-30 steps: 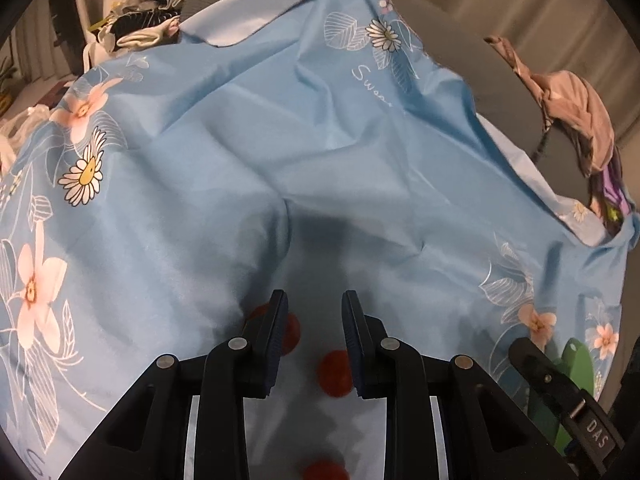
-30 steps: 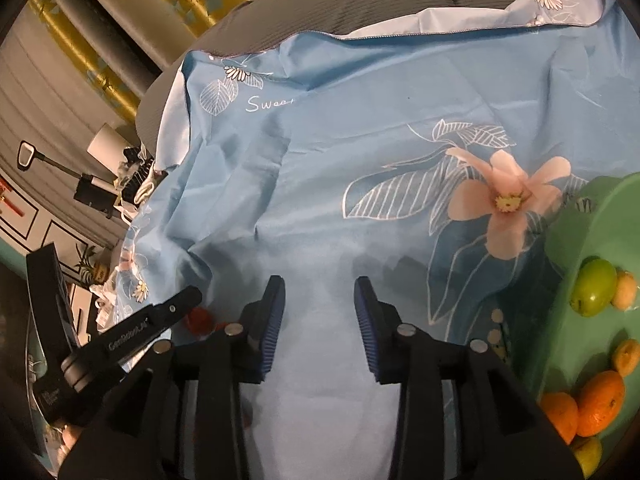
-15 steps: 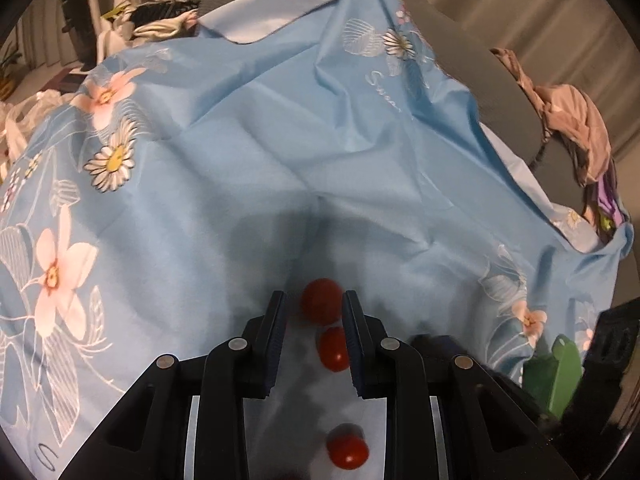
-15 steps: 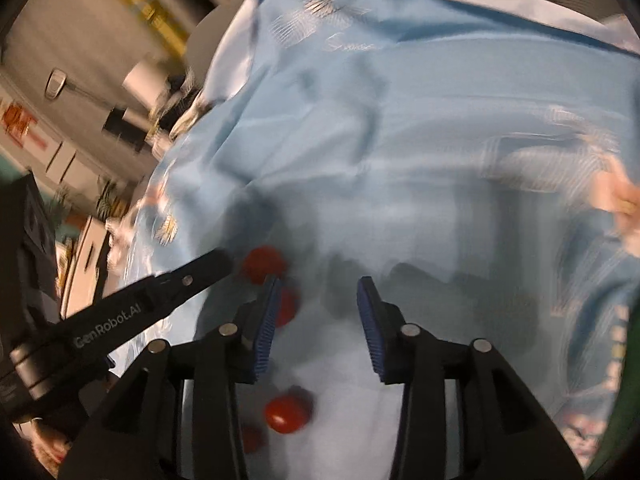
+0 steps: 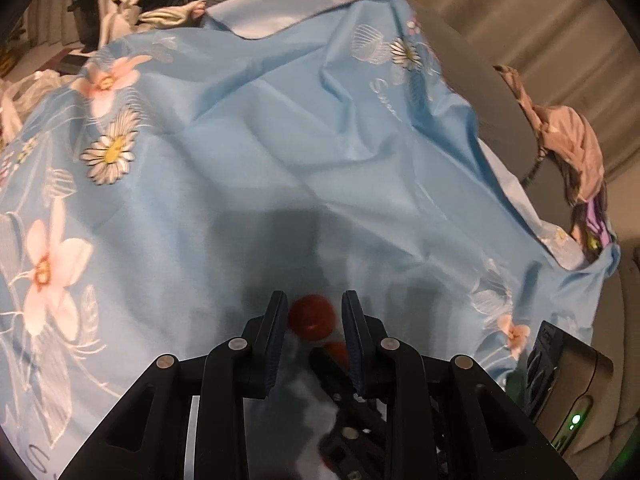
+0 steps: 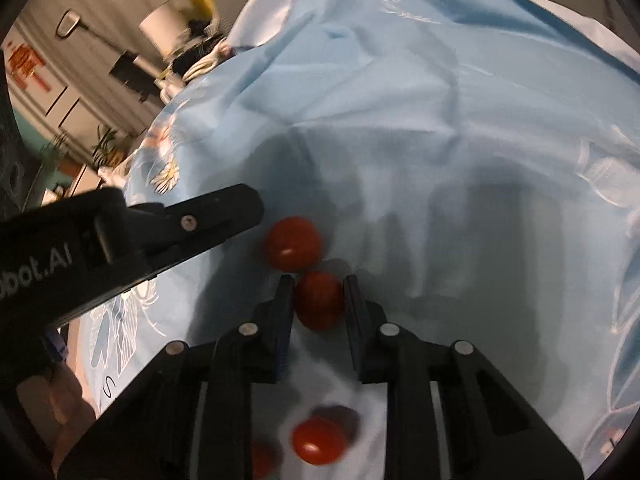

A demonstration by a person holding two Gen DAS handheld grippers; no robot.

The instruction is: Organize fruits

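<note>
Both black two-finger grippers point steeply down: left gripper point(image 5: 314, 322) pinched narrow, right gripper point(image 6: 318, 300) just clamping shut.

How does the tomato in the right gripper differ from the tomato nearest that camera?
The gripped tomato is clamped by the right gripper, whose jaws have just closed; the near tomato lies free on the blue cloth. The gripped one sits at the gripper's tip, the near one below its frame. Both are round and red.

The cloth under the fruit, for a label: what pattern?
Light blue cloth with pink and daisy flowers; left wrist view.
</note>
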